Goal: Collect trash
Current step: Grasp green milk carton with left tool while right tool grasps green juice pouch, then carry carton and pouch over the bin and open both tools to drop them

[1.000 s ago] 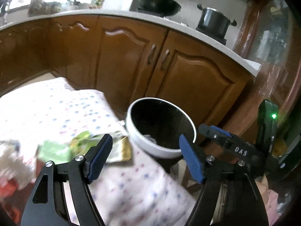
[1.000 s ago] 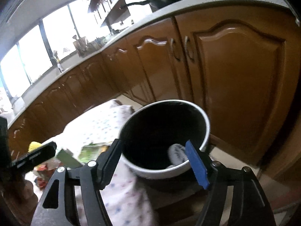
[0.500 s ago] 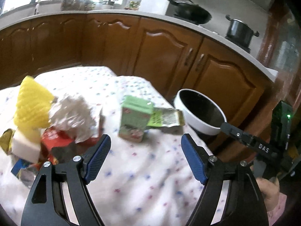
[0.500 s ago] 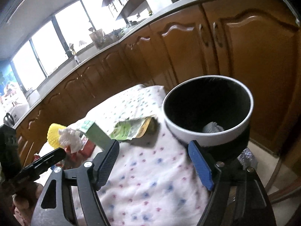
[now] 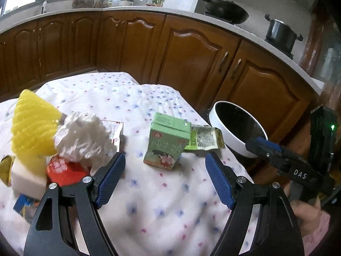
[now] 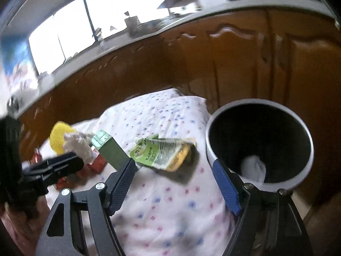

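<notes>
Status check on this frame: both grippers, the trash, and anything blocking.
Left gripper open, empty. Right gripper open, empty. Green drink carton and flattened green wrapper on the spotted cloth, beside the white-rimmed bin. Nothing blocking.

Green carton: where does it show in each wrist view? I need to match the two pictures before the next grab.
Left wrist view: the green carton stands upright at centre, beyond and between the open jaws, the flat green wrapper at its right.
Right wrist view: the green carton is left of centre, beyond the left jaw, the wrapper again at its right.
Shared landmark: the white-rimmed bin, right of both, off the table's edge.
</notes>
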The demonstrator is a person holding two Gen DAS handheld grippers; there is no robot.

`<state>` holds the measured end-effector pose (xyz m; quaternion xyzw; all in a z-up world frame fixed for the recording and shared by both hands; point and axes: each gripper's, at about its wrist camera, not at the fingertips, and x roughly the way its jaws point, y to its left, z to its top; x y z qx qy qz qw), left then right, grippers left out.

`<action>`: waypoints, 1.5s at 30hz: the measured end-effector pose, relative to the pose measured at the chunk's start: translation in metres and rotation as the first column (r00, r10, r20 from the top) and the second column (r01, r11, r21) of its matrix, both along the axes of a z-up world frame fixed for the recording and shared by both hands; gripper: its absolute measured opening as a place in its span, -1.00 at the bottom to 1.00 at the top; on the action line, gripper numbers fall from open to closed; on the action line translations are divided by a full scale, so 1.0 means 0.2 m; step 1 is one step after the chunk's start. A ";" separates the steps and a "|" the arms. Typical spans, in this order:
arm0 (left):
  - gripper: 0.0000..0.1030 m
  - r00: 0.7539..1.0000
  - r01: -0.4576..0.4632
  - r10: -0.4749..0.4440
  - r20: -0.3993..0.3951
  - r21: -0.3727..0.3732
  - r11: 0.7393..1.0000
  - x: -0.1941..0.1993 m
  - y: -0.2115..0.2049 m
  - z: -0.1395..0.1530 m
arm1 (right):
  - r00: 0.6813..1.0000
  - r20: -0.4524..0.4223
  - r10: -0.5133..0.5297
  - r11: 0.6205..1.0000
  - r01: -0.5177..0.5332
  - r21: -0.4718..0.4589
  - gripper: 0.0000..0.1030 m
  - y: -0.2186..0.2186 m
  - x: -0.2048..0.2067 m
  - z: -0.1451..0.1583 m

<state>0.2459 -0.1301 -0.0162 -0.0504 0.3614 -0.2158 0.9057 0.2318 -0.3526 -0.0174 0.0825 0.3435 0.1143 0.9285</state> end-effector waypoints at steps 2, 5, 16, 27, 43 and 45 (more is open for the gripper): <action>0.54 1.000 0.007 -0.007 0.002 0.009 1.000 0.03 -0.02 0.00 | 0.996 -0.006 0.093 0.993 -0.093 -0.074 0.38 0.05 0.09 0.01; 0.54 1.000 0.014 -0.014 0.011 0.045 0.999 0.09 -0.07 -0.01 | 0.973 -0.027 0.229 0.947 -0.229 -0.224 0.30 0.15 0.23 -0.01; 0.04 1.000 0.031 -0.031 0.004 0.060 0.998 0.23 -0.12 -0.09 | 0.928 -0.151 0.340 0.889 -0.370 -0.270 -0.53 0.25 0.43 -0.20; -0.08 0.996 0.071 -0.070 0.051 -0.012 0.997 0.12 -0.07 0.03 | 0.963 -0.125 0.241 0.946 -0.262 -0.191 -0.95 0.24 0.25 -0.14; -0.08 0.987 0.141 -0.135 0.090 -0.059 0.988 -0.06 -0.12 0.17 | 0.996 0.060 -0.059 0.997 0.056 0.048 -0.95 -0.08 -0.21 0.12; -0.08 0.984 0.156 -0.150 0.100 -0.055 0.986 -0.07 -0.16 0.19 | 0.993 0.069 -0.091 0.995 0.088 0.052 -0.95 -0.13 -0.24 0.14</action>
